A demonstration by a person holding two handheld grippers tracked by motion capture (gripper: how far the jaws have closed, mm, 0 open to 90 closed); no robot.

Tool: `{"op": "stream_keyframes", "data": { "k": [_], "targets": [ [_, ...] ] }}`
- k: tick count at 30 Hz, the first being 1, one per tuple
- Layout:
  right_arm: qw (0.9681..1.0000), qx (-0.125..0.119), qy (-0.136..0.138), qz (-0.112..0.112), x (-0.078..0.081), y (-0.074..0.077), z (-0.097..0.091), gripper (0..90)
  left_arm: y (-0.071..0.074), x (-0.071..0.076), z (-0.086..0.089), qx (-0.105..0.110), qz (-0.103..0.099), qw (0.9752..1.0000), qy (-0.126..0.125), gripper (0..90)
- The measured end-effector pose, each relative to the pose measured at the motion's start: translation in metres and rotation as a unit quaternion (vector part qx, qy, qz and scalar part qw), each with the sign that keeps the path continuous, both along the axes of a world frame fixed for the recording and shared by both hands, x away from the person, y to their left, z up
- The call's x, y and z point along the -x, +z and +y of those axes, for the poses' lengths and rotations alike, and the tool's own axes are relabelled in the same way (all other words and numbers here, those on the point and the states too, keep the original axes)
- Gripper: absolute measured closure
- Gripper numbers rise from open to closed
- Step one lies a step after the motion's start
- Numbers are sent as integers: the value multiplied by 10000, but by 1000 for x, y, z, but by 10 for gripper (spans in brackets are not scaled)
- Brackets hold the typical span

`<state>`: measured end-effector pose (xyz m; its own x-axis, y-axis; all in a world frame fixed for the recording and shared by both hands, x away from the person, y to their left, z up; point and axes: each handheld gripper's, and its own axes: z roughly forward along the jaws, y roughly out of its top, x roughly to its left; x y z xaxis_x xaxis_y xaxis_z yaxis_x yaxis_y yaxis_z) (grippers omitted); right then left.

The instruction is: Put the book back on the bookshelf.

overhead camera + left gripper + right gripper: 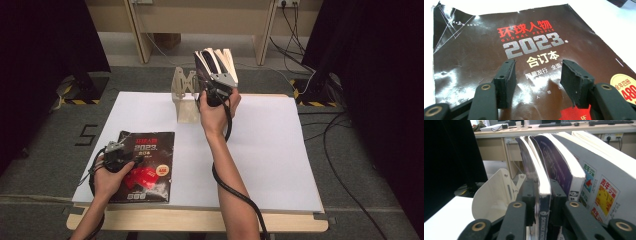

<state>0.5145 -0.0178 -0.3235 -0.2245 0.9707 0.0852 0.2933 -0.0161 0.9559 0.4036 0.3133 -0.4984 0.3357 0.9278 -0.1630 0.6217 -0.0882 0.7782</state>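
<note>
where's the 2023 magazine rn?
High view: the 2023 magazine lies flat at the white sheet's near-left corner, under the left gripper.

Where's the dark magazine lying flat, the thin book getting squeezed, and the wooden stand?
dark magazine (499, 50): left gripper view, on its glossy cover.
thin book (544, 187): right gripper view, on its white page edge between the jaws.
wooden stand (184, 92): high view, on its pale upright plate.

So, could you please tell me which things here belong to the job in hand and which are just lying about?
In the job:
- right gripper, jaws around a thin magazine
- upright books beside it
- wooden stand
- left gripper, open over the flat dark magazine

Lying about:
- cables on the floor
- desk behind
</note>
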Motion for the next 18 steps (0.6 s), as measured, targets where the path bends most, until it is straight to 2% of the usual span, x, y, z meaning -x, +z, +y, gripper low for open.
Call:
{"op": "stream_keyframes", "data": {
  "k": [10,13,16,18],
  "targets": [
    [9999,3,20,136,-8,7,2,753,0,0,0,3,1,10000,1,452],
    [9997,20,14,223,-12,8,2,773,0,0,0,2,2,10000,0,452],
    [9995,209,-42,253,-14,10,3,834,0,0,0,1,10,10000,2,452],
    [9993,226,-38,289,-14,10,4,842,0,0,0,5,6,10000,1,452]
  ]
}}
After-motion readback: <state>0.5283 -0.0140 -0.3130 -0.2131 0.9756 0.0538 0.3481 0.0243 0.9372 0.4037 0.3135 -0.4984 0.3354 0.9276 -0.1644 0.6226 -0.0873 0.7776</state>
